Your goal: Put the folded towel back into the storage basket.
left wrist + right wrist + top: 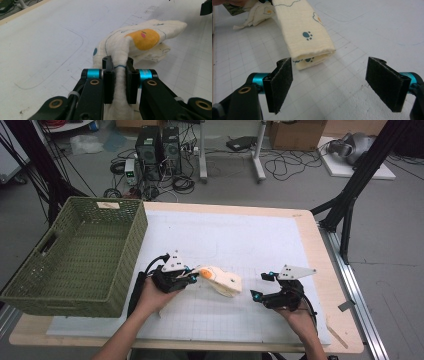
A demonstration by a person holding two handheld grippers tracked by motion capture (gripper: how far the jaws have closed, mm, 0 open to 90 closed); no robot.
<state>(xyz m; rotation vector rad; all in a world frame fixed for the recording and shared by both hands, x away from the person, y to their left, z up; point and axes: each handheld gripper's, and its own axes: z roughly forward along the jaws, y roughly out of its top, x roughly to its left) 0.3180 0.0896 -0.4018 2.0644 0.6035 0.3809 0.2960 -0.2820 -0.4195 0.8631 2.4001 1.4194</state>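
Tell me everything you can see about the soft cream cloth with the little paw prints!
The cream cloth with teal paw prints looks soft and crinkly, like cotton gauze. It also has an orange circle with pink marks and thin blue outlines. It is folded into a long, loose roll and lies on the white gridded mat, near the table's middle. The left gripper pinches one end tightly between its black pads. The right gripper is wide open just in front of the other end, not touching it.

cloth [140, 42]: near end hidden between left gripper [121, 72] pads, cut by bottom edge | cloth far end in right gripper view: cut by top edge | basket [75, 255]: near corner overhangs bench [310, 235], hiding bench's left edge
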